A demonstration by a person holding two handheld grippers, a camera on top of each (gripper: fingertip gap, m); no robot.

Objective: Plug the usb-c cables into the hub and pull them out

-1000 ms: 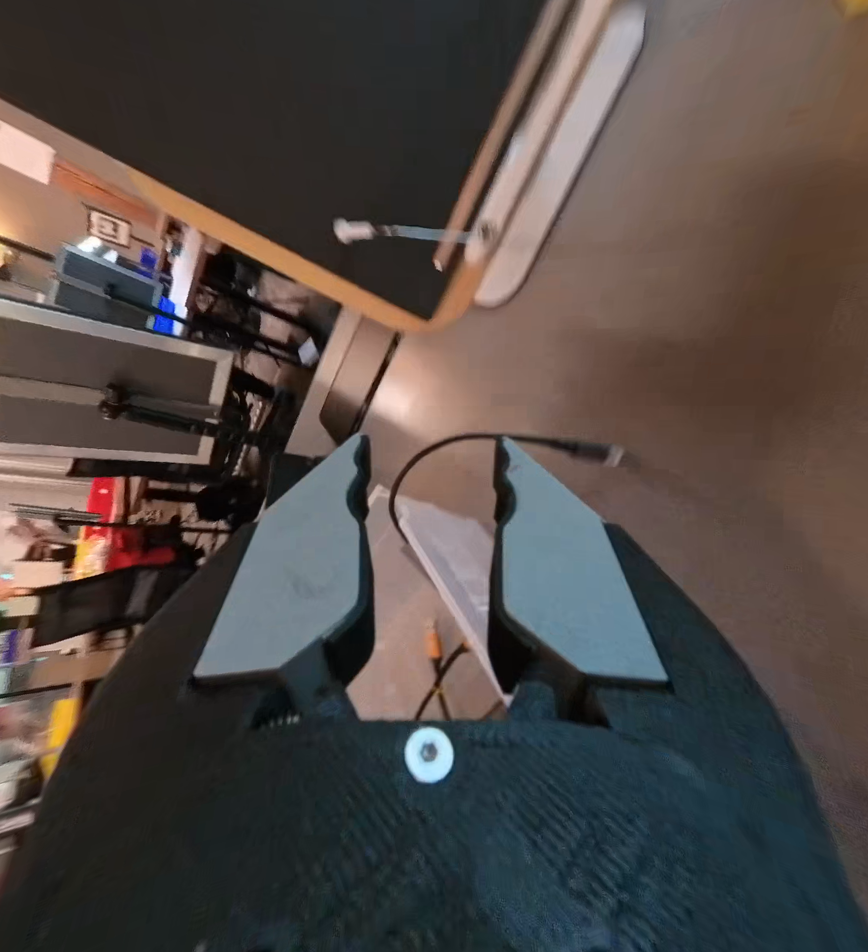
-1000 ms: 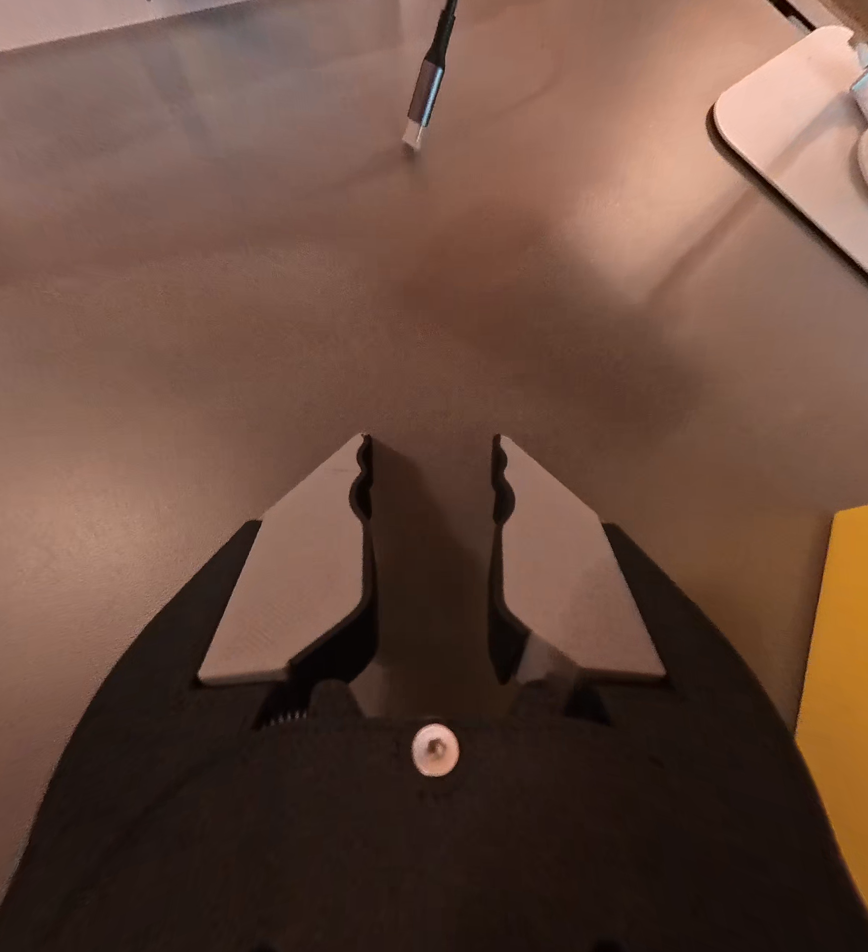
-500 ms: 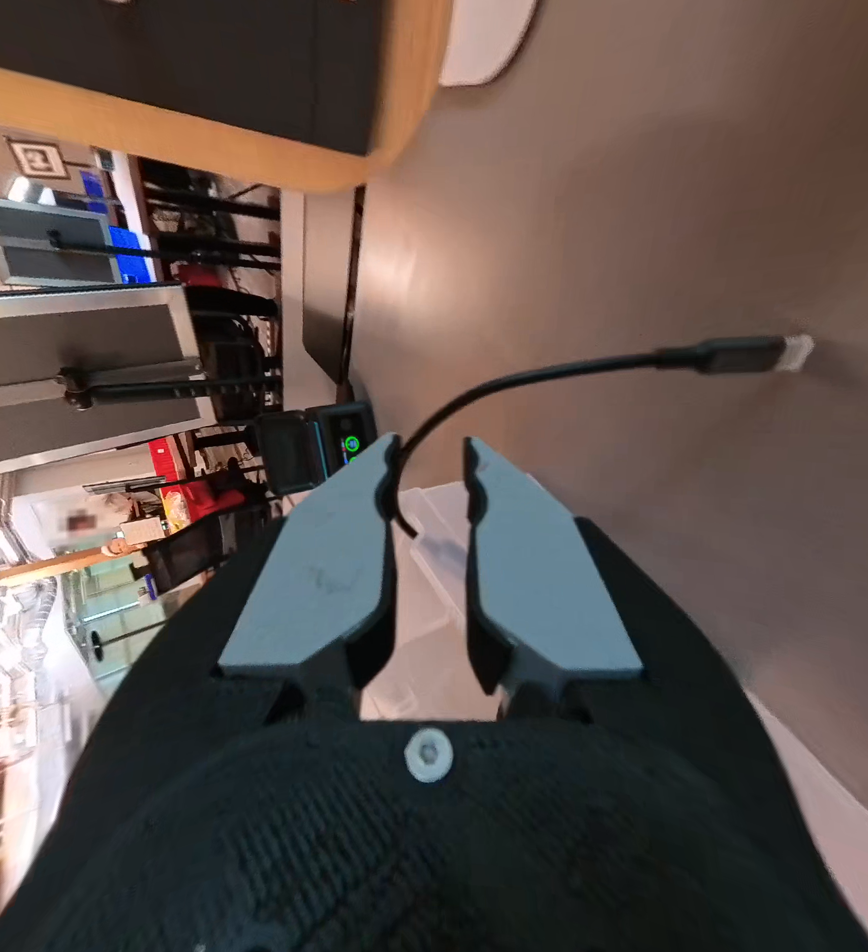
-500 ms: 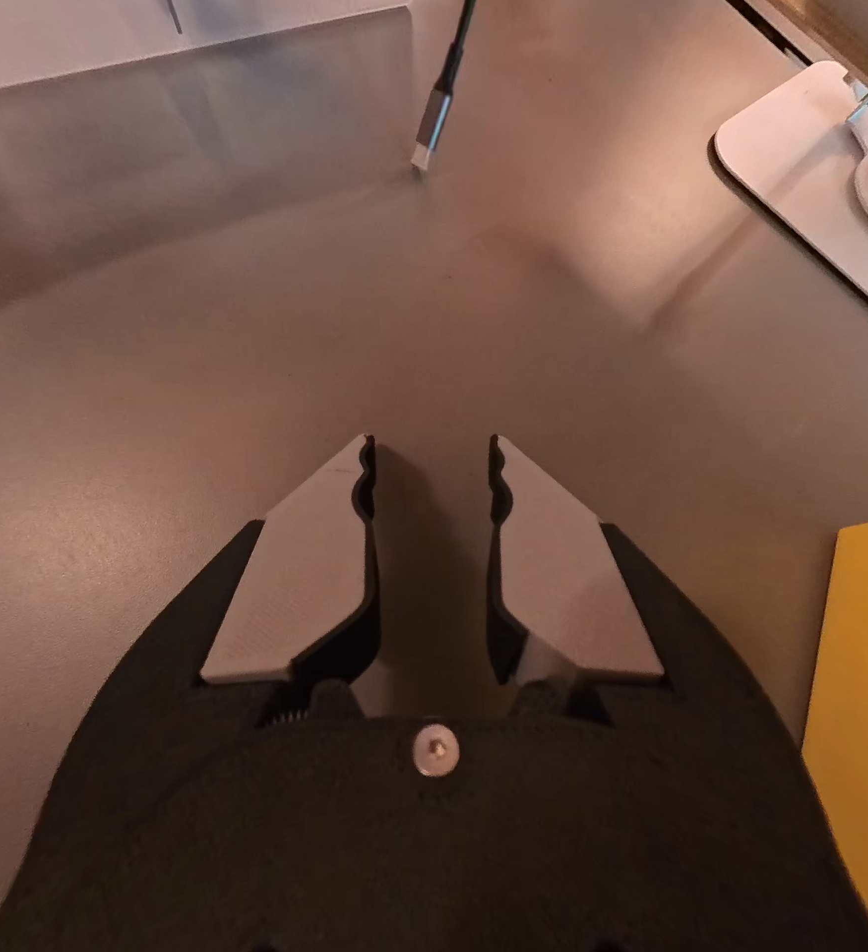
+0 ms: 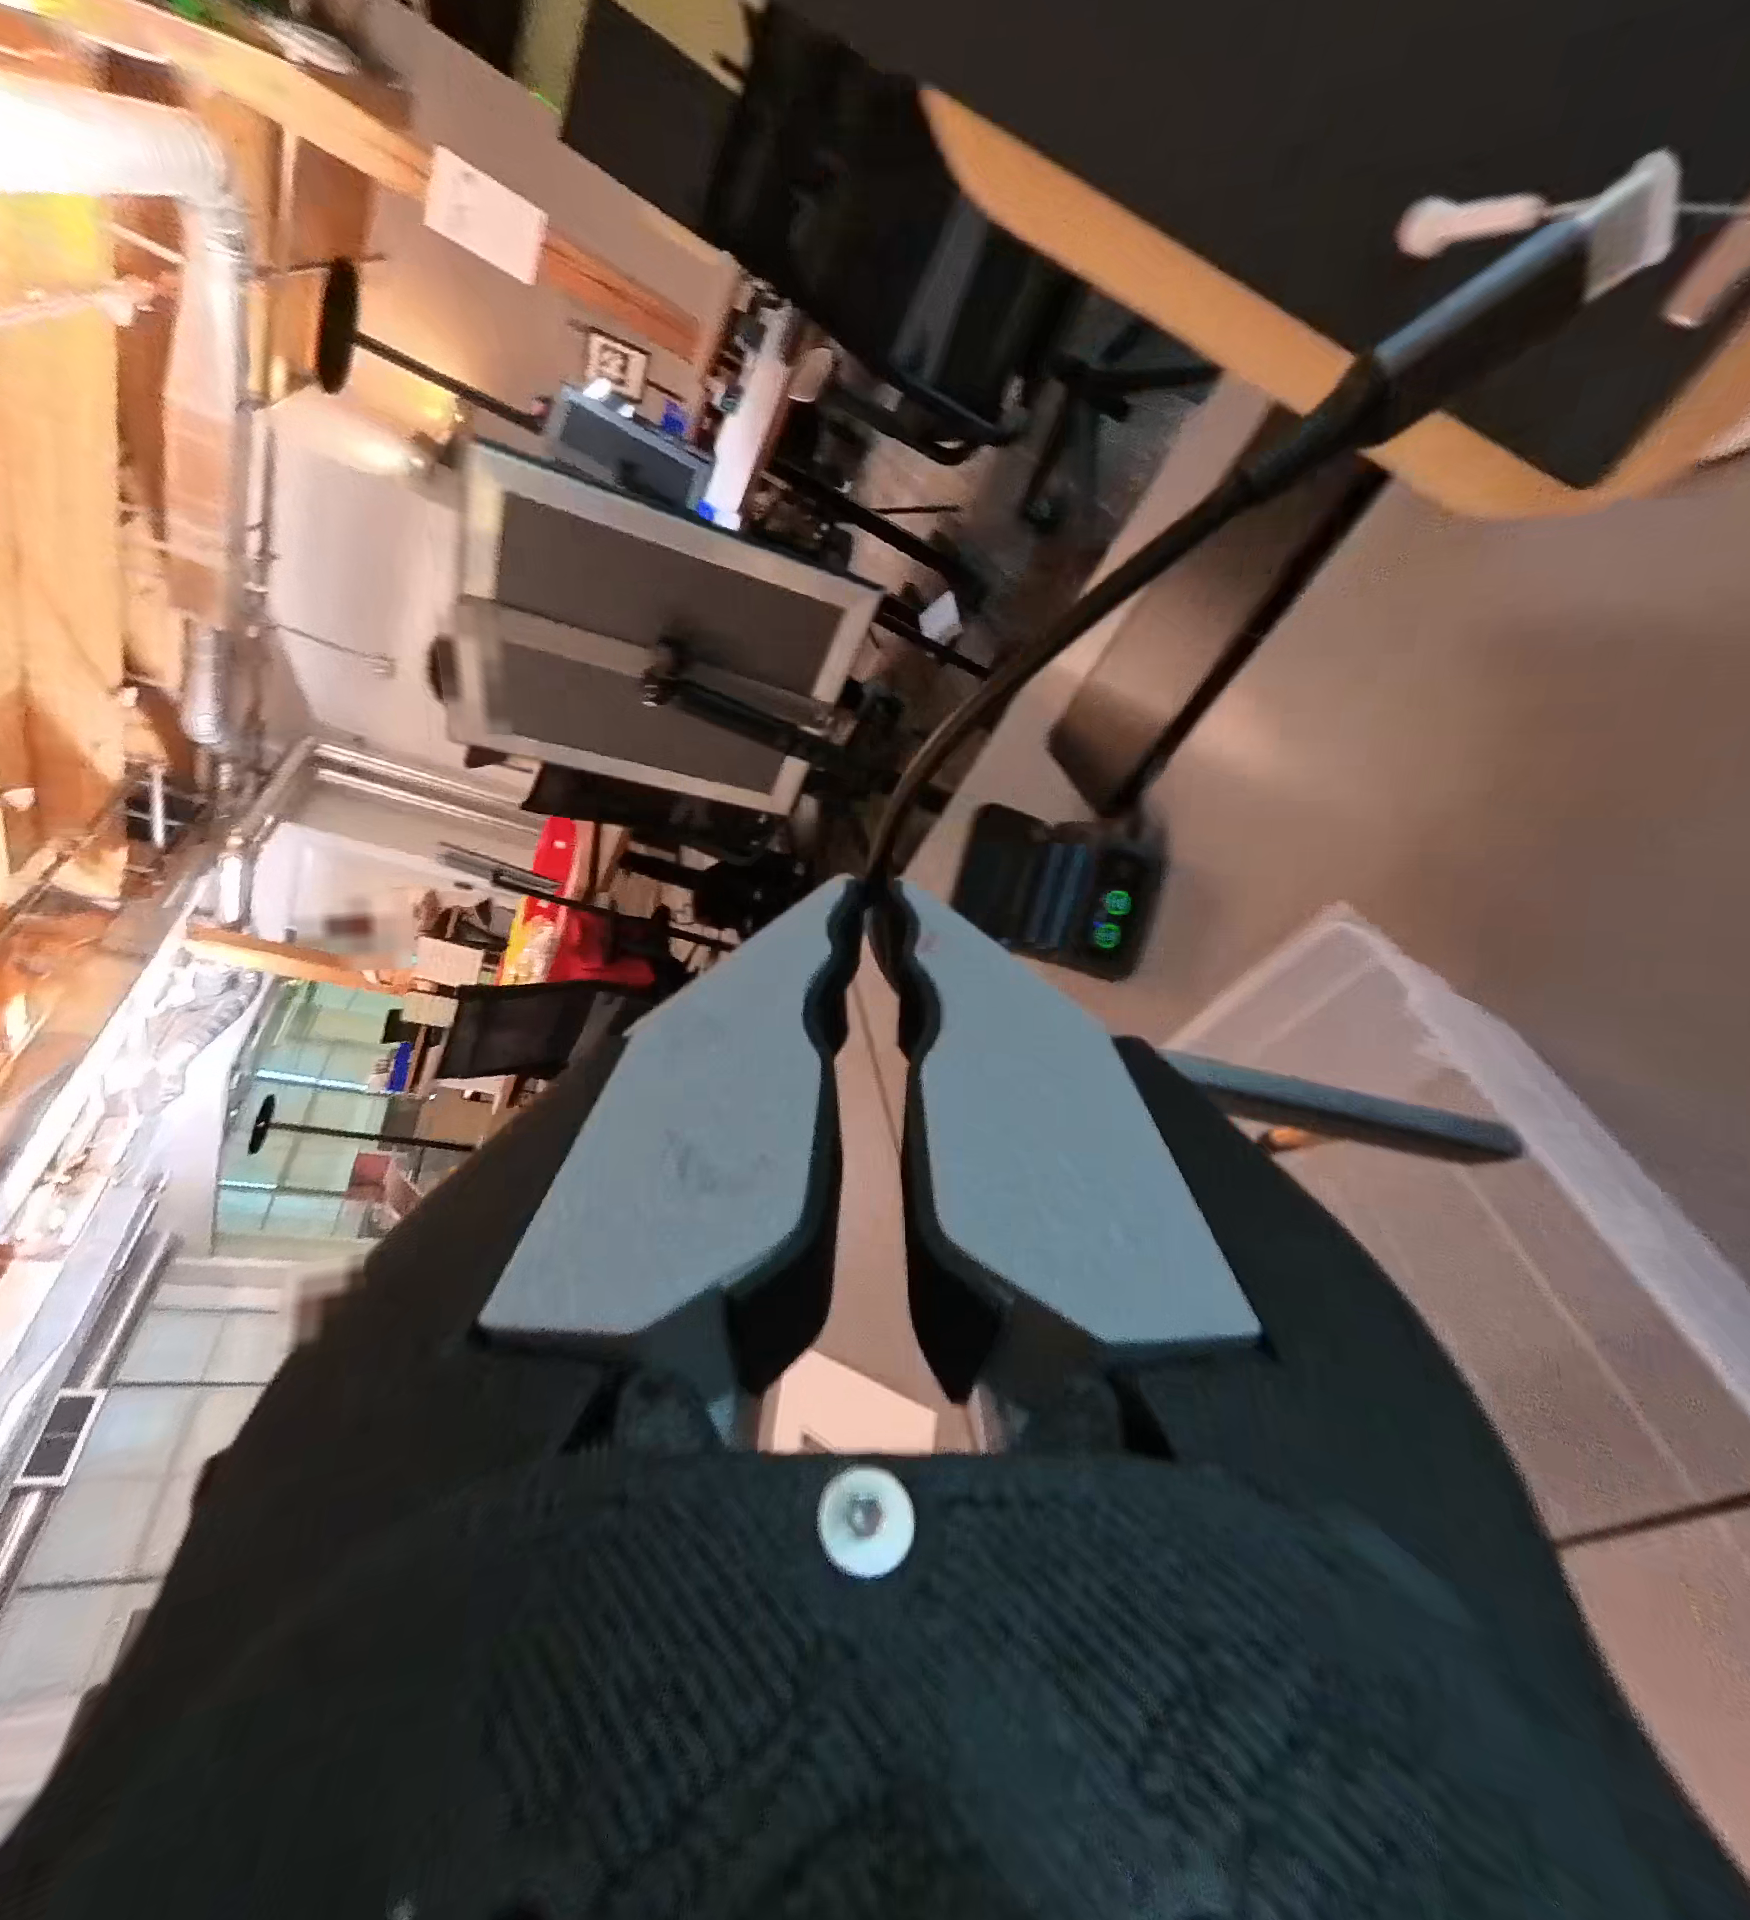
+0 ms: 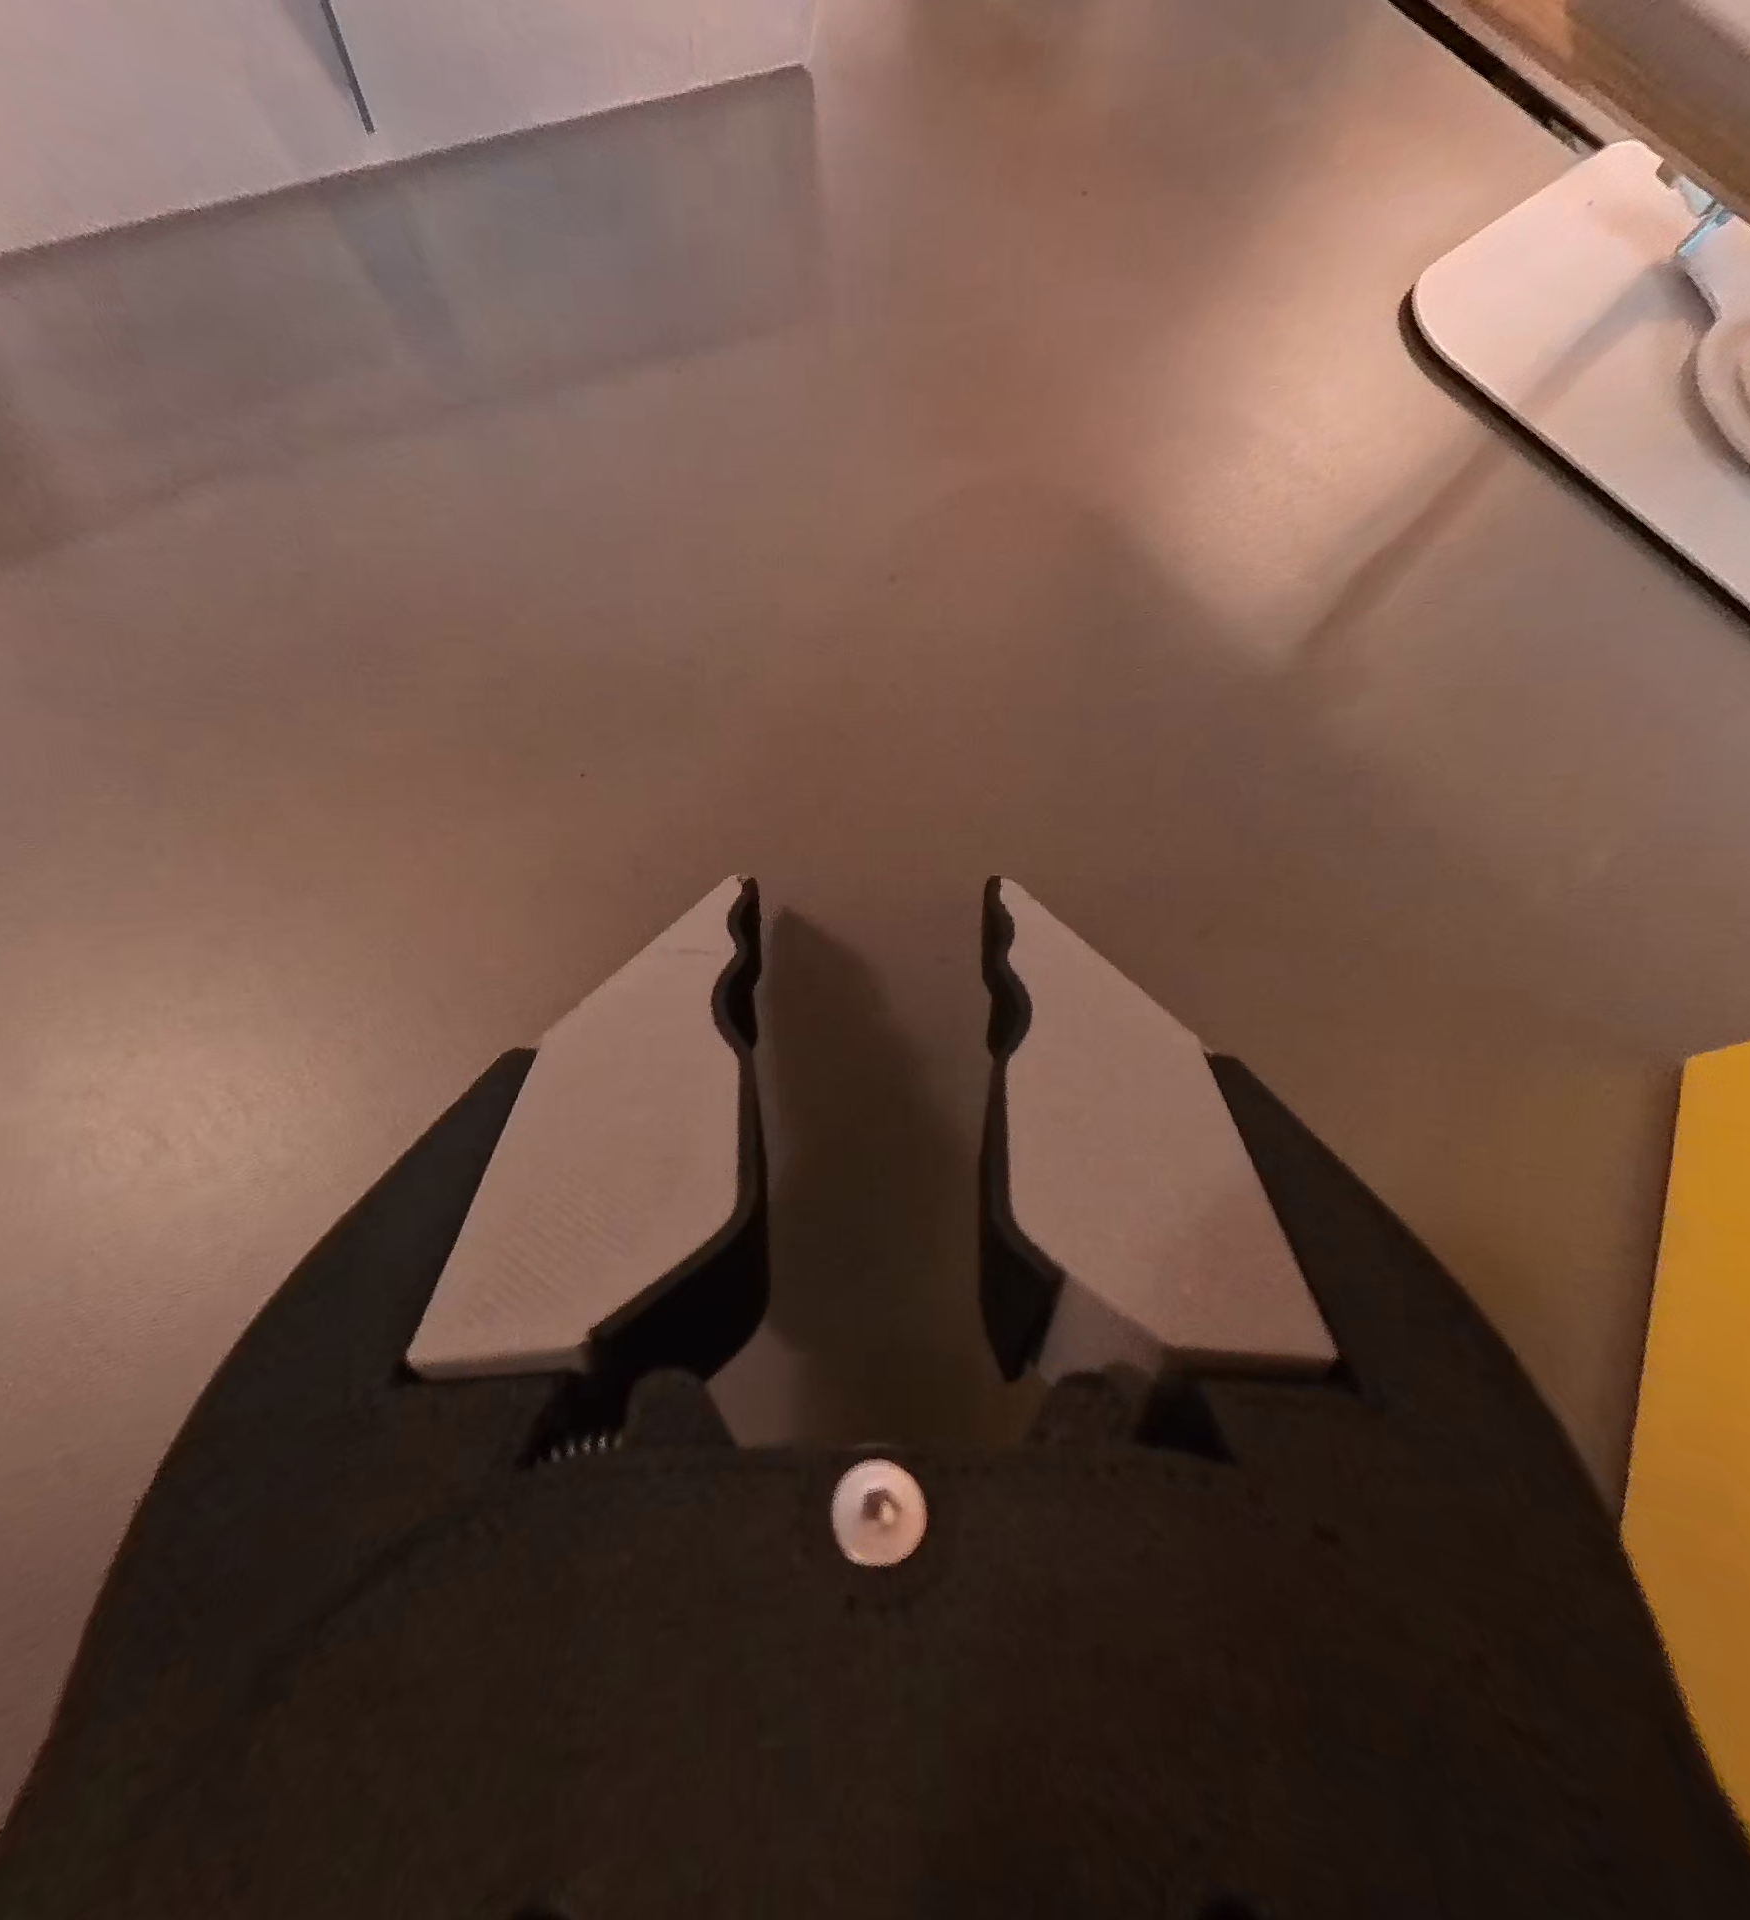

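One usb-c cable (image 5: 1089, 613) in sight: the left gripper (image 5: 876, 914) has its two fingers clenched on the black cord at the tips, and the cord arcs up and right to a single silver plug (image 5: 1629, 223), held off the grey table (image 5: 1536, 727). Right gripper (image 6: 869, 904): two fingers spread, nothing between them, low over the table, one yellow sheet (image 6: 1744, 1351) and one white stand base (image 6: 1598, 353) to its right.

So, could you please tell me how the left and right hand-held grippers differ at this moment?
The left hand-held gripper is shut on the black usb-c cable, whereas the right hand-held gripper is open and holds nothing. The left one points out across the room; the right one points down at the bare table. Both have grey fingers on black bodies.
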